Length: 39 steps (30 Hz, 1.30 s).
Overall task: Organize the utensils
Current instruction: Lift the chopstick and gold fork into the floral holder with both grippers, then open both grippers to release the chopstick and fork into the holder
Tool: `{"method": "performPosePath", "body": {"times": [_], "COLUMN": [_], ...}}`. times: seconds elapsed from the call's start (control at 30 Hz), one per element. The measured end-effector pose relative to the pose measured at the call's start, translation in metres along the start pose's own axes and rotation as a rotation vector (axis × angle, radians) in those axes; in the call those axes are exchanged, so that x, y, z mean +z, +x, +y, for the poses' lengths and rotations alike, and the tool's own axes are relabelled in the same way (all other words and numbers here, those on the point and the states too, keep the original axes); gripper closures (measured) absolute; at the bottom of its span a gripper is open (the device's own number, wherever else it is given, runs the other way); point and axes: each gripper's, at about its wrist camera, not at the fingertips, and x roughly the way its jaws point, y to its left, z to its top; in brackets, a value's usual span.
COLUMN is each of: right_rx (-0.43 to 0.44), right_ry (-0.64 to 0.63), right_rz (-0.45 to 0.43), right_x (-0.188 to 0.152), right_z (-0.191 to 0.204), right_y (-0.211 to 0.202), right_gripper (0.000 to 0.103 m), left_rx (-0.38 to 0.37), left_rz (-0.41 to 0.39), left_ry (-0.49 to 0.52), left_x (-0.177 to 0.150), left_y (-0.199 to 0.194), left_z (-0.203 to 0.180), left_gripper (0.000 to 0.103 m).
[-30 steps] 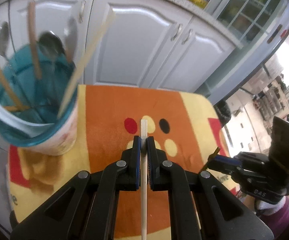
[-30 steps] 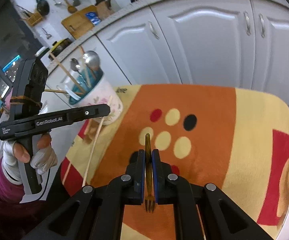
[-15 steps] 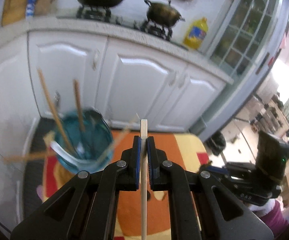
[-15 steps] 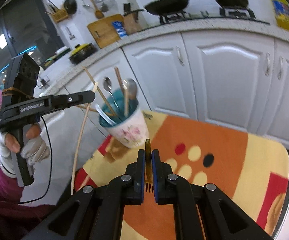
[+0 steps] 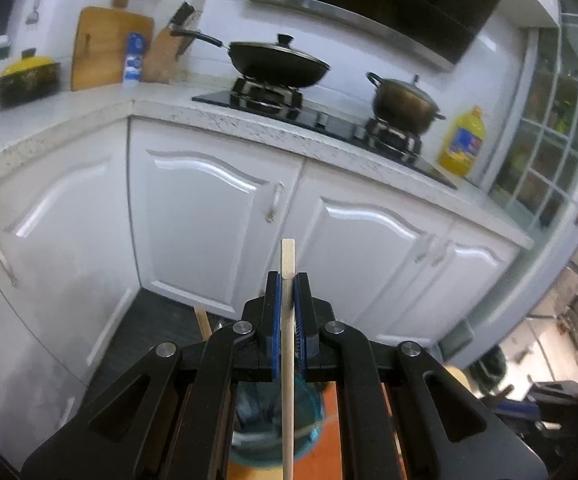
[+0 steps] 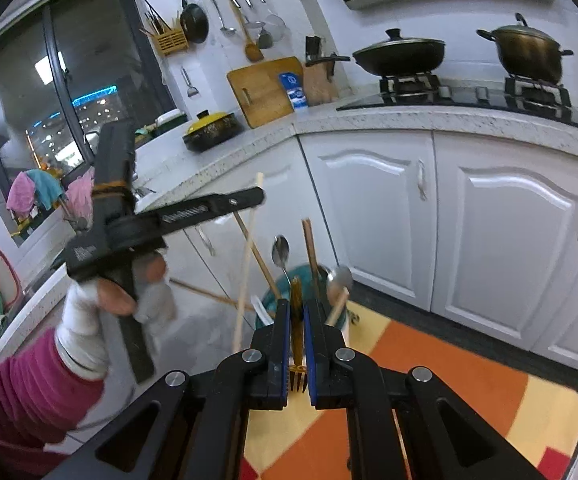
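My left gripper [image 5: 287,280] is shut on a pale wooden chopstick [image 5: 287,360], held upright above the teal utensil cup [image 5: 309,428]. In the right wrist view the left gripper [image 6: 259,196] holds that chopstick [image 6: 245,276] just left of the cup [image 6: 269,304]. The cup holds spoons [image 6: 281,250], chopsticks and a white spoon. My right gripper [image 6: 297,308] is shut on a brown fork [image 6: 297,312], tines toward the camera, close in front of the cup.
The cup stands on an orange and yellow table mat [image 6: 429,384]. White kitchen cabinets [image 5: 217,208] lie behind, with a wok [image 5: 277,62], a pot [image 5: 403,100] and an oil bottle [image 5: 463,142] on the counter.
My left gripper has risen and tilted up with the chopstick, so the cup dropped below its jaws. My right gripper has moved left toward the cup with the fork.
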Motion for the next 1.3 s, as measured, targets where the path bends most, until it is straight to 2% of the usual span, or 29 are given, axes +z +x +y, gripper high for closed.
{"method": "performPosePath", "body": {"times": [0.17, 0.37, 0.6, 0.73, 0.87, 0.97, 1.0, 1.03, 1.13, 1.2, 1.3], "right_rx": [0.0, 0.004, 0.01, 0.02, -0.002, -0.011, -0.009, -0.006, -0.01, -0.004, -0.001], "right_ry": [-0.011, 0.017, 0.037, 0.047, 0.074, 0.094, 0.101, 0.11, 0.124, 0.133, 0.138], "right_rz": [0.013, 0.061, 0.109, 0.144, 0.162, 0.154, 0.148, 0.139, 0.123, 0.112, 0.099], "right_x": [0.01, 0.005, -0.005, -0.01, -0.015, -0.018, -0.018, -0.018, -0.017, -0.018, -0.019], "right_z": [0.003, -0.008, -0.017, -0.019, -0.022, -0.025, -0.026, -0.027, -0.029, -0.028, -0.027], "right_y": [0.027, 0.062, 0.084, 0.094, 0.099, 0.093, 0.09, 0.086, 0.076, 0.069, 0.061], "right_gripper": [0.097, 0.097, 0.097, 0.097, 0.097, 0.085, 0.078, 0.077, 0.077, 0.077, 0.077], "left_rx": [0.069, 0.121, 0.131, 0.112, 0.105, 0.094, 0.087, 0.081, 0.075, 0.071, 0.058], "left_rz": [-0.059, -0.115, -0.139, -0.138, -0.131, -0.117, -0.111, -0.107, -0.094, -0.081, -0.069], "left_ry": [0.017, 0.027, 0.068, 0.073, 0.081, 0.075, 0.07, 0.067, 0.067, 0.062, 0.048], "left_x": [0.002, -0.007, -0.016, -0.02, -0.023, -0.023, -0.022, -0.023, -0.023, -0.024, -0.025], "left_y": [0.016, 0.028, 0.025, 0.014, 0.007, 0.004, 0.003, 0.002, -0.001, -0.003, -0.009], "left_z": [0.004, 0.01, 0.008, 0.007, 0.005, 0.005, 0.006, 0.005, 0.003, 0.002, 0.002], "left_gripper": [0.098, 0.098, 0.098, 0.098, 0.098, 0.098, 0.098, 0.098, 0.094, 0.082, 0.073]}}
